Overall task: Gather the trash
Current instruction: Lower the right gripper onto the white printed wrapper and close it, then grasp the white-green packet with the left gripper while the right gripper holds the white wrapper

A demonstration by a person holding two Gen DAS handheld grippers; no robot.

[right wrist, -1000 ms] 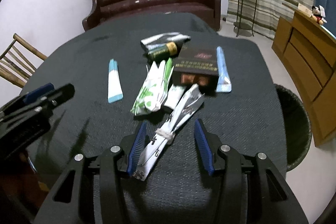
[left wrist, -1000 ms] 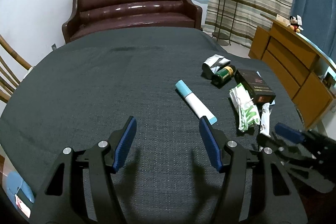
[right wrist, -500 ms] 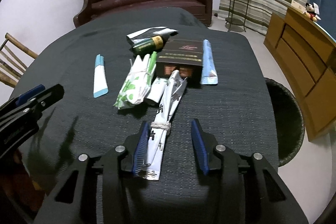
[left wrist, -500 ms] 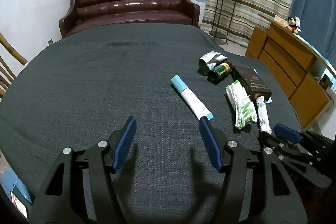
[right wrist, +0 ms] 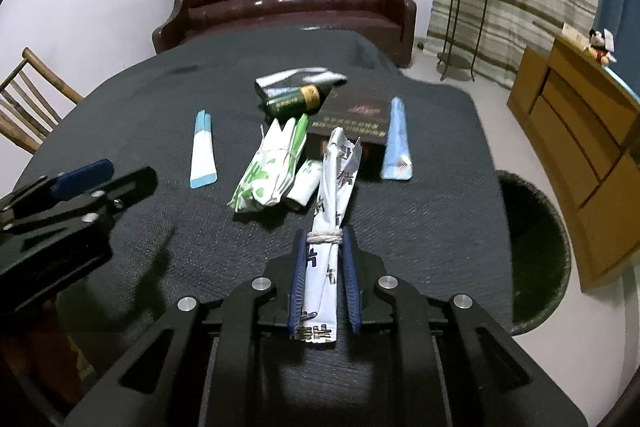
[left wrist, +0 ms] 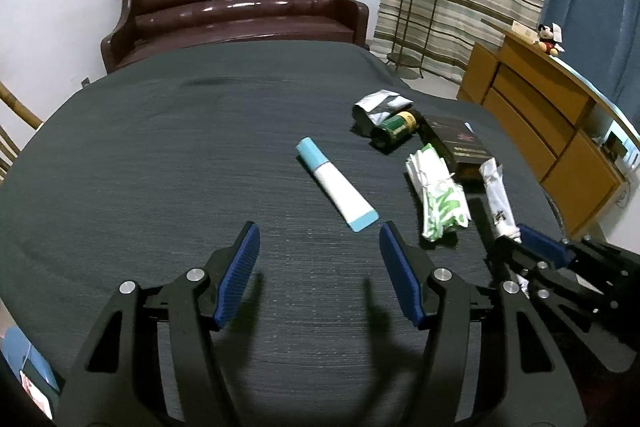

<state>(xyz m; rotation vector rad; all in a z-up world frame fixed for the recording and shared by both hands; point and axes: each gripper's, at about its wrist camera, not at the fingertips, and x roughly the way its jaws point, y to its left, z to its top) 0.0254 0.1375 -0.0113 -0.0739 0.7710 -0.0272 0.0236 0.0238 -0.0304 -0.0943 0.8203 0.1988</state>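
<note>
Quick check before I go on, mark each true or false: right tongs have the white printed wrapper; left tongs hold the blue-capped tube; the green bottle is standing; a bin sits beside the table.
1. The right tongs are shut on the white printed wrapper. True.
2. The left tongs hold the blue-capped tube. False: they are open and empty, and the tube lies ahead of them on the table.
3. The green bottle is standing. False: it lies on its side.
4. A dark bin sits beside the table. True.
</note>
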